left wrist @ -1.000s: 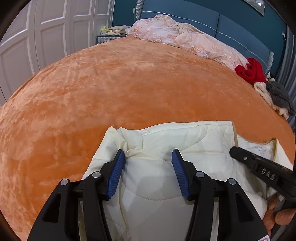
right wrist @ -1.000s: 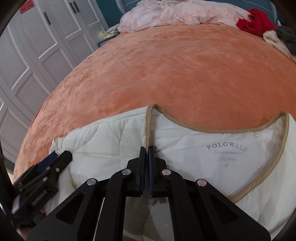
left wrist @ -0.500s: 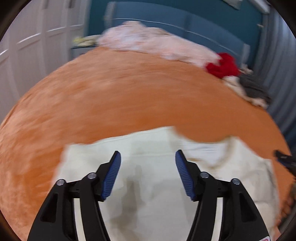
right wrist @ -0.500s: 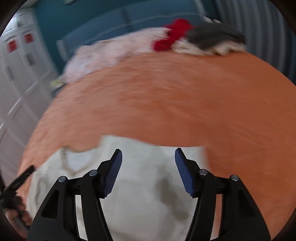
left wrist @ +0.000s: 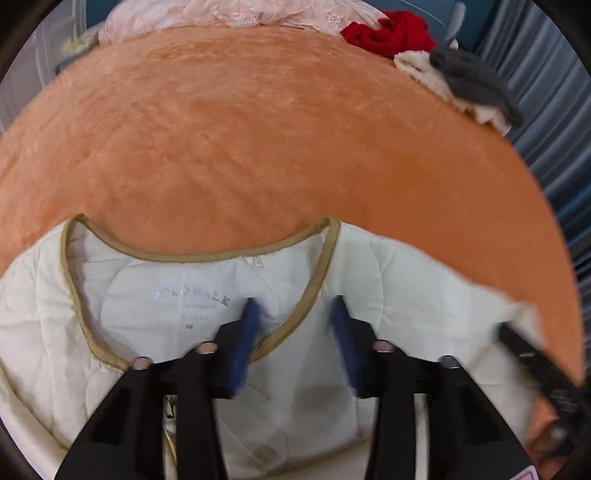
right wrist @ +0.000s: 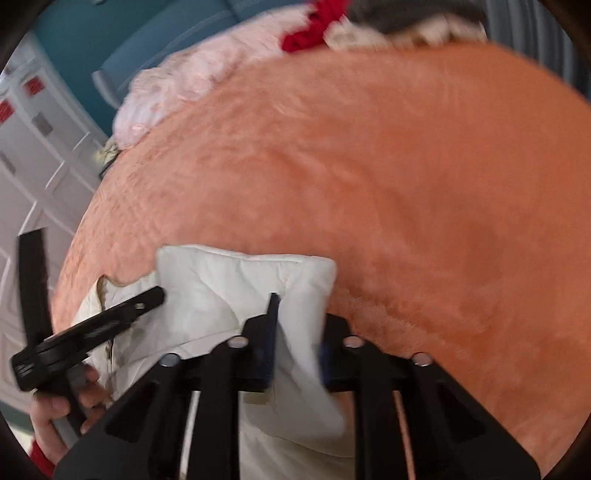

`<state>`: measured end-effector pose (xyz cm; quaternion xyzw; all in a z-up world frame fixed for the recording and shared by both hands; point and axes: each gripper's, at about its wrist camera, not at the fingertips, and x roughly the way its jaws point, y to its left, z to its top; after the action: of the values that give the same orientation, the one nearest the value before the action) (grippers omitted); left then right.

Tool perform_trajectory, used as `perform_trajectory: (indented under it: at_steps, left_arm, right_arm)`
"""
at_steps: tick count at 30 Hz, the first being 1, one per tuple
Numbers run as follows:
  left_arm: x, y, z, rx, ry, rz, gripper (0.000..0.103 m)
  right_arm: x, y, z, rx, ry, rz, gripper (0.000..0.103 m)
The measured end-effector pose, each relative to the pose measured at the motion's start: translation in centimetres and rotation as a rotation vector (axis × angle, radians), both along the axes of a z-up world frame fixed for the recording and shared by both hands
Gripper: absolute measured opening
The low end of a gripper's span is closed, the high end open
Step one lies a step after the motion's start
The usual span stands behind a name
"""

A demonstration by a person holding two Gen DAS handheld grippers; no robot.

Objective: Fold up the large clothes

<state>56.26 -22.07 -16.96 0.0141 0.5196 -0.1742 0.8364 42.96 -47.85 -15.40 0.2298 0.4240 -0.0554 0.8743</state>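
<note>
A cream quilted jacket with a tan-trimmed neckline lies on the orange bedspread at the near edge. My left gripper is open above the jacket's right collar edge, blue pads either side of the tan trim. In the right wrist view the jacket's right shoulder bulges between the jaws of my right gripper. Those jaws are partly closed around the fabric with a gap still between them. The left gripper shows at the left of that view, and the right gripper at the right of the left wrist view.
A pink floral quilt, a red garment and a grey and cream pile lie along the bed's far side. White wardrobe doors stand to the left. Grey curtains hang at the right.
Both grippers have moved right along the jacket. The left one now sits over the collar by the label. The right one has reached the right shoulder and its jaws have narrowed around the fabric.
</note>
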Motion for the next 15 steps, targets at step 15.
perform_trajectory:
  at_steps: [15]
  left_arm:
    - [-1.5,1.6,-0.4,-0.039,-0.153,0.056,0.032]
  right_arm:
    - [-0.6,-0.5,-2.2,-0.109,0.038,-0.102,0.029]
